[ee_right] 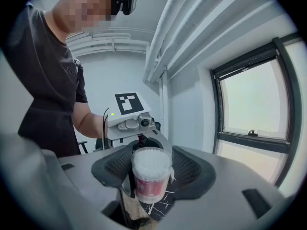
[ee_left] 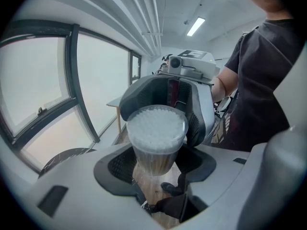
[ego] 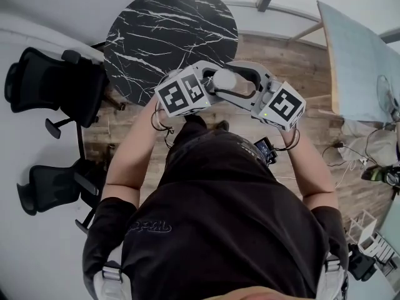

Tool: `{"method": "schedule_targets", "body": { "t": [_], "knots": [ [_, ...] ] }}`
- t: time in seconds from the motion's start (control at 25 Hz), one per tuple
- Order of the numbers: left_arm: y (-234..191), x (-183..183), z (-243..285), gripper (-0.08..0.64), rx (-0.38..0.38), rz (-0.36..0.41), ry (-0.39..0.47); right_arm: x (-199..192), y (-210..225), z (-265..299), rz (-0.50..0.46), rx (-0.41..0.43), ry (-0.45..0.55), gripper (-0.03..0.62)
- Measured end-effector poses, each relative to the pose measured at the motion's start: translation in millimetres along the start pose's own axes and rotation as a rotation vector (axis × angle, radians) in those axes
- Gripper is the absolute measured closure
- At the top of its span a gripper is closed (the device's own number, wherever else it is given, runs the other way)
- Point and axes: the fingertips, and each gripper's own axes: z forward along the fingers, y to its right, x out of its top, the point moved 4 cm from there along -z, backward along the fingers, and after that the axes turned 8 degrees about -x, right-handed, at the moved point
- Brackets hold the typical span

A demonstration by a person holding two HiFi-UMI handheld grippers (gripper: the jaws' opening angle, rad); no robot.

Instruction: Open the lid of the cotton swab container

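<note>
A clear cotton swab container (ego: 225, 80) hangs upright in the air in front of the person, with white swab tips filling its top. In the right gripper view it (ee_right: 151, 169) carries a red label. My left gripper (ego: 212, 85) comes in from the left and is shut on the container's lower body (ee_left: 154, 157). My right gripper (ego: 240, 83) faces it from the right. Its dark pads (ee_right: 189, 169) lie against the container's upper part, around the top rim. The clear top (ee_left: 156, 128) looks closed over the swabs.
A round black marble table (ego: 172, 33) stands just beyond the grippers, on a wooden floor (ego: 294, 58). Two black office chairs (ego: 53, 83) (ego: 53, 189) are at the left. A pale tabletop (ego: 356, 61) and cables (ego: 350, 155) are at the right.
</note>
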Motion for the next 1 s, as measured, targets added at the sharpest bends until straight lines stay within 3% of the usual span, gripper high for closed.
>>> {"method": "schedule_targets", "body": {
  "t": [0.36, 0.56, 0.8, 1.0],
  "knots": [
    [-0.6, -4.6, -2.2, 0.304, -0.007, -0.014, 0.023, 0.3, -0.2, 5.9, 0.027, 0.023, -0.041, 0.327],
    [0.5, -9.7, 0.0, 0.31, 0.004, 0.016, -0.014, -0.8, 0.9, 6.6, 0.12, 0.062, -0.054, 0.328],
    [4.2, -12.9, 1.6, 0.308, -0.018, 0.016, -0.007, -2.9, 3.4, 6.5, 0.206, 0.116, -0.137, 0.327],
    [5.7, -8.2, 1.6, 0.307, -0.016, 0.023, 0.004, 5.5, 6.3, 2.8, 0.204, 0.133, -0.149, 0.322]
  ]
}}
